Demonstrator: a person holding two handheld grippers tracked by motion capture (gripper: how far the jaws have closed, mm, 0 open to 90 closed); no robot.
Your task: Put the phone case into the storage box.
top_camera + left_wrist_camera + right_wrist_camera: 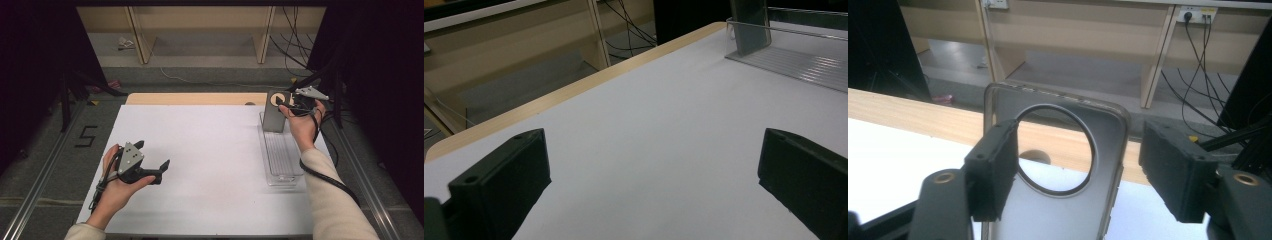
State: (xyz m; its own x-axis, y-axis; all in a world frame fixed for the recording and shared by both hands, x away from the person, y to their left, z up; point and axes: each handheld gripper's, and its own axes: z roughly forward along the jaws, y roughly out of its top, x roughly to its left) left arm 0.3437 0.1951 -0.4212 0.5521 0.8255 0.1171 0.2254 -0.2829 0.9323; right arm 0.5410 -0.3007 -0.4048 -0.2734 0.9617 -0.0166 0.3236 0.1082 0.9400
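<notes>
A grey translucent phone case (273,118) with a large round camera hole stands upright at the far end of a clear plastic tray (282,162) on the right of the table. My right gripper (285,105) is at the case's top. In the right gripper view its jaws stand wide apart on either side of the case (1060,215), so the right gripper (1080,150) is open. My left gripper (152,154) hovers over the white table top (200,150) at the near left, open with nothing between its jaws (654,175). The left gripper view shows the case (751,25) and tray (804,65) far off.
A wooden strip (195,98) runs along the table's far edge. Beyond it are a light wooden shelf frame (200,30) and dangling cables (295,45). Black stands flank the table on both sides.
</notes>
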